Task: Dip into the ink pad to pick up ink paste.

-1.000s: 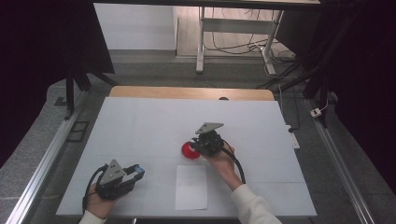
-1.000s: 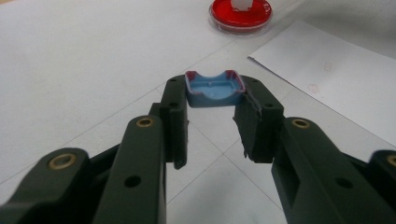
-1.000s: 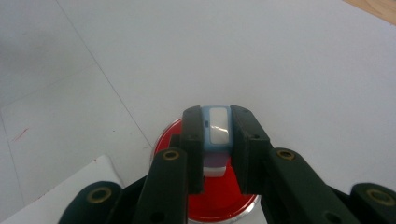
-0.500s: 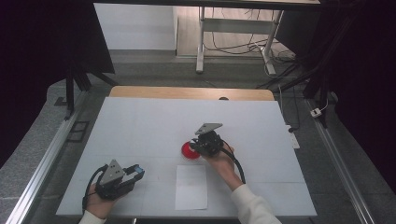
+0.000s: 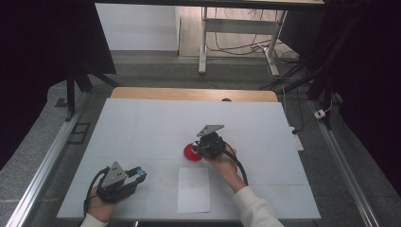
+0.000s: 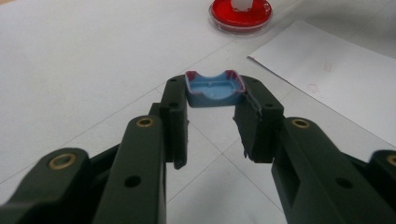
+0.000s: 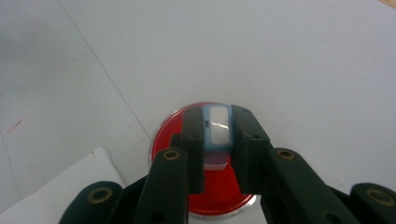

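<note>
Over the red dish [image 5: 193, 152] near the middle of the white table [image 5: 142, 123], the right gripper [image 5: 202, 149] holds a small pale-blue stamp body [image 7: 217, 127] upright, jaws clamped on its two sides; in the right gripper view the block sits directly above the red pad of the dish, apparently touching or just above it, exact contact not resolvable. At the near left of the table, the left gripper [image 5: 137, 174] is closed on a shallow blue cap [image 6: 215, 87], open side up, with reddish stain along its rim; the cap is pinched at the jaw tips, clear of the table surface as far as can be told. A white paper sheet [image 5: 194, 189] lies flat just in front of the dish, between the two hands, bearing faint red marks in the left gripper view. Judgement: step in hand is inking the stamp on the red pad, cap already off and parked in the left gripper. Next move calls for a straight lift off the pad without tilting, a short carry toward the person to the sheet, then a level press on a bare patch. Grip on the block must not loosen.
</note>
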Demonstrator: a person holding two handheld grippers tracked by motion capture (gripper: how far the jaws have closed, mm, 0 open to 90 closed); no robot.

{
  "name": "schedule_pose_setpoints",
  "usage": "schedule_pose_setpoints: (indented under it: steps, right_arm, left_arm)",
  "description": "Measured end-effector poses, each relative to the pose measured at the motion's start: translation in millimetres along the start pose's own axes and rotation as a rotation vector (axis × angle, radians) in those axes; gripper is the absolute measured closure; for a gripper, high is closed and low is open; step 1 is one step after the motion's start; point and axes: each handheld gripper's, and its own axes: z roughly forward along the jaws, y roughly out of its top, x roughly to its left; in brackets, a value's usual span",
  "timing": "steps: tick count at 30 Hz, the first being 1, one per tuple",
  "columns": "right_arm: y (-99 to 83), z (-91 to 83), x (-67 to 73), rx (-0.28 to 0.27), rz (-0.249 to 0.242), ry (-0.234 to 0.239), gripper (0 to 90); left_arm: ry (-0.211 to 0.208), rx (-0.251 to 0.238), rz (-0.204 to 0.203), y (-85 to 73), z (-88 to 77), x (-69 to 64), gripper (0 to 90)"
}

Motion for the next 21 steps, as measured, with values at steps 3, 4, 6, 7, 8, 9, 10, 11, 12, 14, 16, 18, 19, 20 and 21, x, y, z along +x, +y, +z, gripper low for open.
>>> schedule_pose_setpoints:
  steps: [3,4,6,7,8,9,10,11,12,14,16,18,19,20,21]
  right_arm:
    - [-0.1,0.1,-0.6,0.001,-0.002,0.001,75.3]
    - [0.1,0.1,-0.1,0.002,-0.001,-0.001,75.2]
    - [0.1,0.4,0.4,0.001,-0.008,-0.003,75.2]
    - [0.3,0.2,1.3,0.002,-0.007,-0.007,75.2]
    - [0.5,0.4,2.0,0.001,-0.007,-0.008,75.2]
    - [0.6,0.2,2.1,0.003,-0.016,-0.014,75.2]
    - [0.7,0.2,2.4,0.001,-0.018,-0.014,75.2]
    - [1.1,-0.2,2.1,0.001,-0.02,-0.013,75.1]
    - [1.1,-0.5,1.5,-0.008,-0.016,-0.007,75.1]
    - [1.3,-3.5,-1.4,-0.029,0.002,0.008,75.0]
    - [0.9,-5.8,-4.2,-0.031,0.007,-0.002,75.1]
    - [0.4,-8.3,-7.0,-0.054,0.025,0.004,75.0]
    - [0.5,-10.3,-8.3,-0.068,0.038,0.011,75.0]
    - [0.8,-12.4,-9.1,-0.079,0.046,0.018,75.0]
    - [1.2,-14.3,-9.6,-0.09,0.048,0.018,75.0]
  left_arm:
    - [0.001,0.001,0.0,0.0,0.2,0.0,65.4]
    - [0.001,0.001,-0.001,-0.1,0.2,0.0,65.4]
    - [0.002,0.0,-0.001,-0.1,0.1,0.1,65.4]
    - [0.002,0.0,-0.001,-0.1,0.1,0.1,65.3]
    - [0.001,0.0,-0.001,-0.1,0.0,0.3,65.4]
    - [0.001,0.0,-0.001,-0.2,0.0,0.4,65.4]
    - [0.002,0.0,0.0,-0.3,0.0,0.5,65.3]
    - [0.002,0.0,-0.001,-0.3,0.0,0.7,65.4]
    - [0.001,0.0,-0.001,-0.4,-0.1,0.9,65.4]
    - [0.003,-0.002,-0.002,-0.3,-0.4,1.3,65.4]
    - [0.003,-0.002,-0.002,-0.3,-0.4,1.7,65.4]
    - [0.002,-0.002,-0.002,-0.3,-0.5,2.0,65.4]
    - [0.002,-0.002,-0.002,-0.3,-0.6,1.9,65.3]
    - [0.002,-0.003,-0.002,-0.3,-0.8,1.9,65.4]
    - [0.001,-0.003,-0.001,-0.3,-0.9,1.9,65.4]
